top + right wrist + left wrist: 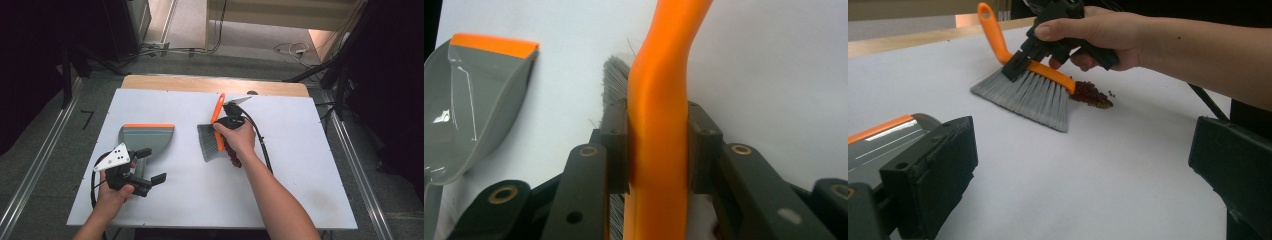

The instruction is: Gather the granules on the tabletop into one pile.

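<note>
Two grippers at work: right gripper (223, 121) clamps the brush (212, 136) mid-table, bristles beside the crumbs (1091, 94). Left gripper (151, 165), jaws open, waits near the dustpan (146, 140) at left. Sweeping step; next, I'd say, push crumbs leftward toward it.

On the white table (300, 165) lie 1 orange-backed brush (212, 135), 1 grey dustpan (147, 138) left of that brush, and 1 heap of dark red crumbs (1091, 94) touching the brush's bristles; 2 grippers work there.
</note>
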Tool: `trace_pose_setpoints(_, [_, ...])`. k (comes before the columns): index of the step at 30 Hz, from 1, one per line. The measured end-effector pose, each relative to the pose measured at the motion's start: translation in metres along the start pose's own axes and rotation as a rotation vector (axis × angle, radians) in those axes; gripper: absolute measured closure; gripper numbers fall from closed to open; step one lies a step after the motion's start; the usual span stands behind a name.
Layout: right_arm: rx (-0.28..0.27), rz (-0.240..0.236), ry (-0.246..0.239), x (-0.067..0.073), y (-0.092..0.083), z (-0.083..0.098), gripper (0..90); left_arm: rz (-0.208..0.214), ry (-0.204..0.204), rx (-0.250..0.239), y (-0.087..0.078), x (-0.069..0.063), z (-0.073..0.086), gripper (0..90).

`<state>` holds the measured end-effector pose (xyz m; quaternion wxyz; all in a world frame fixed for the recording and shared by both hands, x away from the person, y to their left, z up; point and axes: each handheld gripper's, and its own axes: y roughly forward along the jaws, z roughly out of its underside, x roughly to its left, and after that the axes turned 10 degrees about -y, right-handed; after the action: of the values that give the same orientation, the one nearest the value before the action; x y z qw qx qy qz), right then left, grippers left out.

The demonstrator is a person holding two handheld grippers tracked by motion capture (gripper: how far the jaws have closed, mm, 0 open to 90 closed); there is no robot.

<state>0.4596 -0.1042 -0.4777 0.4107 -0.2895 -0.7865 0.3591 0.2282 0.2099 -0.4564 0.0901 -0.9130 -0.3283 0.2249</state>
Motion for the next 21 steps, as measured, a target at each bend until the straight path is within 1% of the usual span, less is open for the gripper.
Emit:
trace_pose_setpoints(2, [-0.008, 0.000, 0.024, -0.006, -0.005, 0.007, 66.5, 0.000, 0.000, -0.001, 0.001, 0.000, 0.000, 0.0])
trace_pose_setpoints(5, [-0.017, 0.024, 0.022, -0.011, -0.013, 0.016, 66.3, -0.002, -0.001, 0.002, 0.001, 0.000, 0.000, 0.0])
trace_pose_setpoints(7, [-0.020, 0.056, 0.017, -0.012, -0.021, 0.022, 66.1, -0.003, 0.000, 0.003, 0.002, 0.000, 0.000, 0.0])
trace_pose_setpoints(9, [-0.019, 0.075, 0.016, -0.016, -0.027, 0.026, 66.1, -0.004, -0.001, 0.002, 0.002, 0.000, 0.000, 0.1])
trace_pose_setpoints(12, [-0.017, 0.090, 0.021, -0.022, -0.035, 0.032, 66.1, -0.004, -0.002, 0.002, 0.002, 0.000, 0.000, 0.1])
trace_pose_setpoints(17, [-0.022, 0.098, 0.027, -0.033, -0.046, 0.041, 66.0, -0.004, -0.002, 0.003, 0.002, 0.000, 0.000, 0.1])
trace_pose_setpoints(21, [-0.030, 0.102, 0.029, -0.037, -0.054, 0.046, 66.2, -0.003, -0.001, 0.006, 0.003, 0.000, 0.000, 0.1])
